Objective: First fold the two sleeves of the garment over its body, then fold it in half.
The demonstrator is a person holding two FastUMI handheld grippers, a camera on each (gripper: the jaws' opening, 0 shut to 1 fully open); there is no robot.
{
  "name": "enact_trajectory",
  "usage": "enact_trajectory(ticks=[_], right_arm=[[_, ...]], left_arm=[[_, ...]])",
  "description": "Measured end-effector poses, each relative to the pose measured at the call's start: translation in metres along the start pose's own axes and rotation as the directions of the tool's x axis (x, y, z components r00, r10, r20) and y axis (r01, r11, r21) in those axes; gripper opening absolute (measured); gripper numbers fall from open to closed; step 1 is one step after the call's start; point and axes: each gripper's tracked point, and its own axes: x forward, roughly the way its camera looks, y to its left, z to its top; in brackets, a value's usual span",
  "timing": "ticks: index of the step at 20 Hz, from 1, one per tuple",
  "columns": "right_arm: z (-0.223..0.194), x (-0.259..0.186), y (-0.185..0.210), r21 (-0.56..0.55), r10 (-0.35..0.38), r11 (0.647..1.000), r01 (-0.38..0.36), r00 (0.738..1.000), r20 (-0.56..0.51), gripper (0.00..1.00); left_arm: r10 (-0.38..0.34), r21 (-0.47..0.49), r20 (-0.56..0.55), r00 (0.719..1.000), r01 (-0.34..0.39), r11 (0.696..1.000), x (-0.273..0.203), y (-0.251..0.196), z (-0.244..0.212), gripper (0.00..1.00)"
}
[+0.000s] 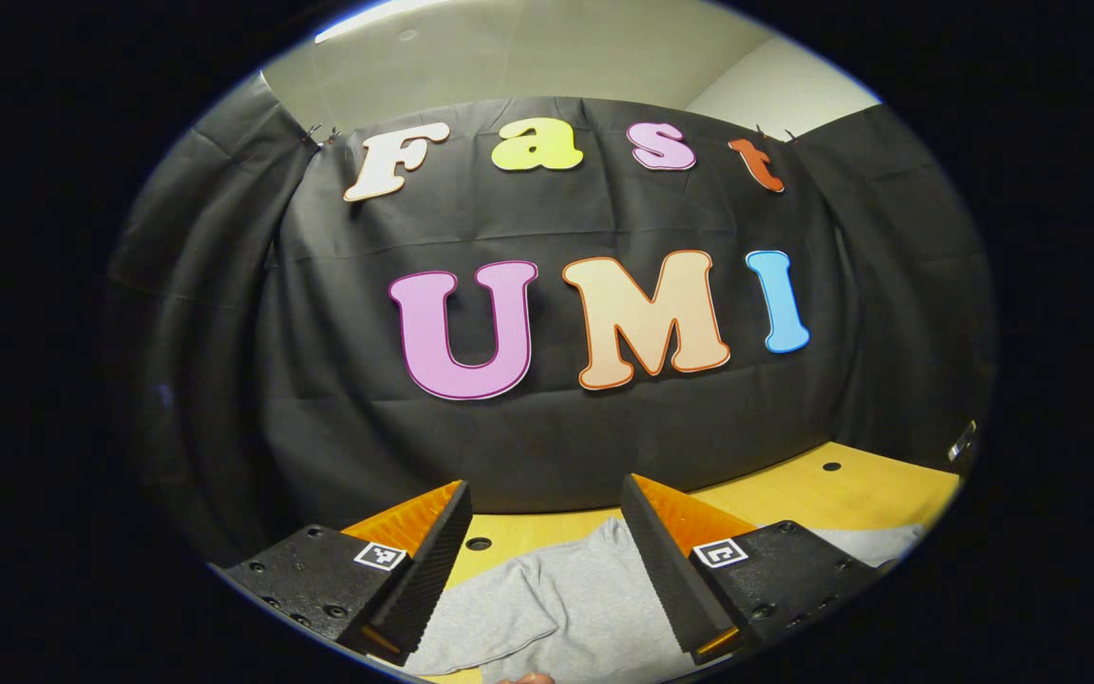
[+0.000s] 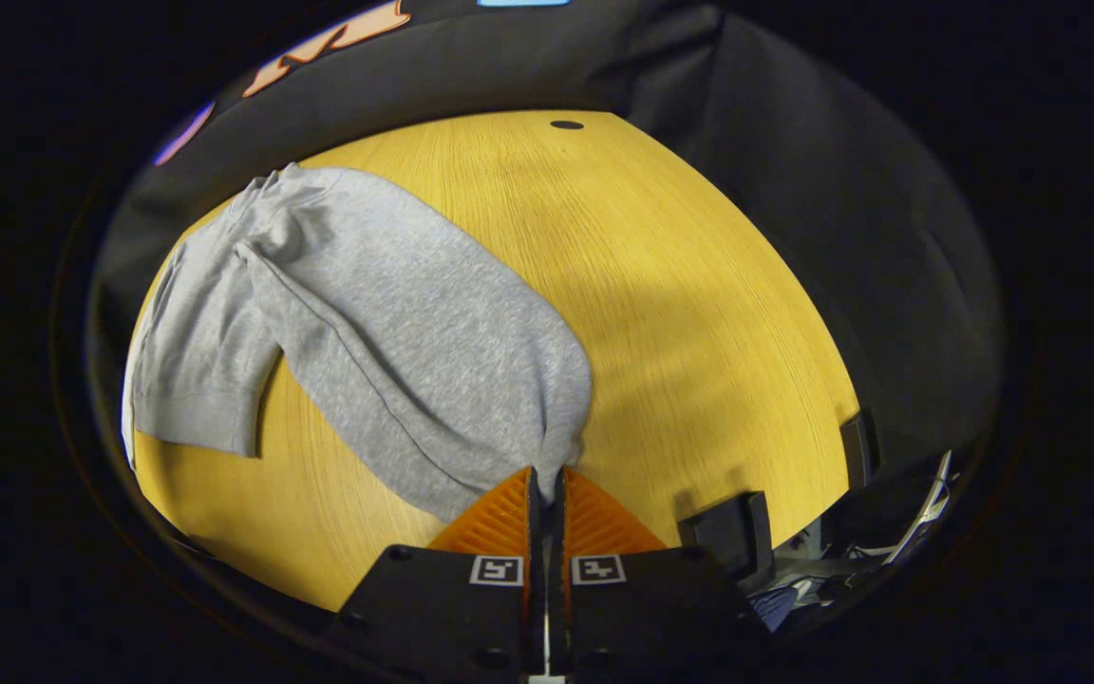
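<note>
Now the right hand-held gripper (image 2: 547,484) pinches the garment (image 2: 395,323) (grey) at its edge.

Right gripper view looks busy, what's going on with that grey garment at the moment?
A person is folding a grey garment on the wooden table with two handheld grippers. The right gripper is shut on a bunched edge of the garment and lifts it from the table, while a cuffed sleeve lies flat to one side. The left gripper hangs open above the cloth, holding nothing.
</note>
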Motion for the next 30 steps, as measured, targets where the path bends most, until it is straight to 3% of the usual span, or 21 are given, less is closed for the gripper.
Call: enact_trajectory(ticks=[7,11,14,30], right_arm=[[0.052,-0.019,0.019,0.182,0.094,0.977,-0.114,0.989,0.115,0.04],[0.091,-0.032,0.045,0.211,0.156,0.958,-0.193,0.971,0.18,0.04],[0.116,-0.046,0.073,0.189,0.216,0.947,-0.259,0.951,0.222,0.04],[0.208,-0.08,0.225,0.025,0.428,0.886,-0.462,0.839,0.335,0.04]], left_arm=[[0.022,-0.005,-0.01,1.0,-0.023,1.0,-0.007,0.014,-0.004,0.93],[0.047,0.001,-0.003,0.999,-0.047,0.999,-0.01,0.027,-0.001,0.93],[0.073,-0.002,0.0,0.997,-0.073,0.997,-0.014,0.04,-0.001,0.96],[0.215,0.03,-0.006,0.977,-0.214,0.976,-0.044,0.117,-0.007,0.95]])
